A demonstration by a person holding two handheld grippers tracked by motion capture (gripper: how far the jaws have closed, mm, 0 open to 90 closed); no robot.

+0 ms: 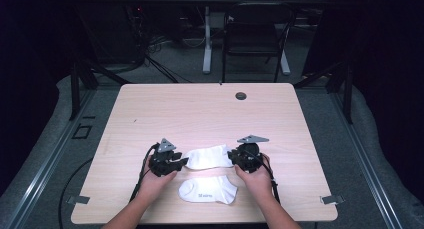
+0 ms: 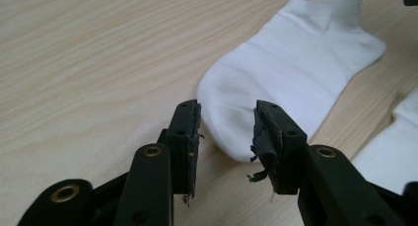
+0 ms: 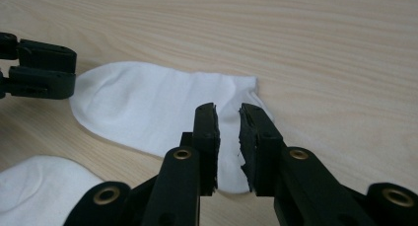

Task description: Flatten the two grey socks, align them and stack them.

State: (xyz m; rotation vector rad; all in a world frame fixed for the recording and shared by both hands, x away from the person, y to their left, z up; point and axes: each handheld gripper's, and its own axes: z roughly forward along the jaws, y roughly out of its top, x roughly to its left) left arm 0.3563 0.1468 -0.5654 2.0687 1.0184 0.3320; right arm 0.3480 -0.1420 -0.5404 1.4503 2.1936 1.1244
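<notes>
Two white ankle socks lie flat on the wooden table [image 1: 200,114]. The far sock [image 1: 209,157] stretches between my two grippers, and the near sock [image 1: 207,190] rests closer to the front edge. My left gripper [image 1: 183,162] is open, its jaws straddling the toe of the far sock [image 2: 296,63] at table level. My right gripper [image 1: 233,156] is open by a narrow gap, with its jaws over the cuff end of the far sock [image 3: 148,105]. The left gripper [image 3: 74,70] appears at the toe in the right gripper view. The near sock [image 3: 44,191] [image 2: 389,157] lies beside both.
A dark cable grommet [image 1: 241,96] sits near the table's far edge. Behind the table stand a black chair [image 1: 255,34] and a white desk leg [image 1: 207,39]. Bare wood spreads over the far half of the table.
</notes>
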